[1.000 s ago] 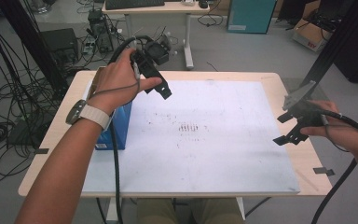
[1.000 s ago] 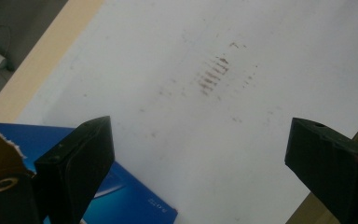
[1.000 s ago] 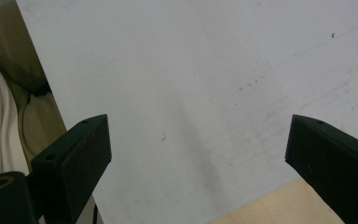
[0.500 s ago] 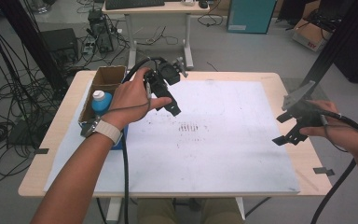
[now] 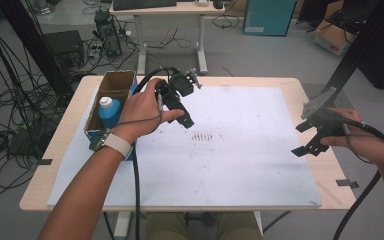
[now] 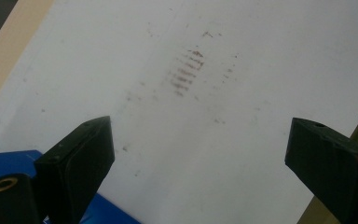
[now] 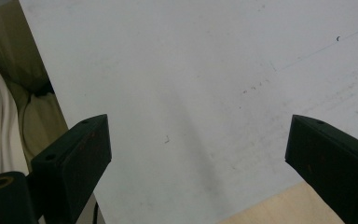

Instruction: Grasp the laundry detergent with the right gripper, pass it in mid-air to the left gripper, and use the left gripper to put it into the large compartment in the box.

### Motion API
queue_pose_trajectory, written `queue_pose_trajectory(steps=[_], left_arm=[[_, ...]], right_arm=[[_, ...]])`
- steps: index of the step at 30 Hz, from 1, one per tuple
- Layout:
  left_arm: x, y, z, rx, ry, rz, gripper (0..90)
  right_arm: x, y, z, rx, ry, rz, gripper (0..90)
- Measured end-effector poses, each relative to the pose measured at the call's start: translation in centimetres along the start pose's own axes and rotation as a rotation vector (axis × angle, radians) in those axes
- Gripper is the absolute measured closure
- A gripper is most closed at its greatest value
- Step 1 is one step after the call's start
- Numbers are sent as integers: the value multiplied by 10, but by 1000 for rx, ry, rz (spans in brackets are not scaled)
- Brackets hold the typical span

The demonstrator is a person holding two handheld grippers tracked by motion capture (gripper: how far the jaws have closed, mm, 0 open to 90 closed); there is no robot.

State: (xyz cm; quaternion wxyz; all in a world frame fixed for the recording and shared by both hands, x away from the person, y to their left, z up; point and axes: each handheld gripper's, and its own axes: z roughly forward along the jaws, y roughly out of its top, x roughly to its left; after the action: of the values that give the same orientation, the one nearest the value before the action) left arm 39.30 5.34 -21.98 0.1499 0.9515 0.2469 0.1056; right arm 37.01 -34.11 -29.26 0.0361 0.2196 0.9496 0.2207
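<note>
Two wide-open, empty claws, left claw beside a cardboard box, right claw apart.

Blue white-capped bottle, upright in cardboard box, table's left

left gripper drifted right over the white sheet — cardboard box with blue bottle uncovered

High view overhead, facing forward-down on table; gripper views close above white sheet, shared with high view.
</note>
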Motion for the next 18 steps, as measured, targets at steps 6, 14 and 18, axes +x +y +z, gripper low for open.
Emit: queue_pose_trajectory(steps=[6, 14, 18], left_arm=[[0, 0, 0, 2, 2, 1, 85], [2, 0, 2, 8, -3, -4, 85], [2, 0, 1, 8, 2, -4, 85]], right_arm=[[-1, -1, 0, 7, 4, 5, 68], [0, -2, 1, -2, 1, 9, 68], [0, -3, 2, -5, 2, 3, 68]])
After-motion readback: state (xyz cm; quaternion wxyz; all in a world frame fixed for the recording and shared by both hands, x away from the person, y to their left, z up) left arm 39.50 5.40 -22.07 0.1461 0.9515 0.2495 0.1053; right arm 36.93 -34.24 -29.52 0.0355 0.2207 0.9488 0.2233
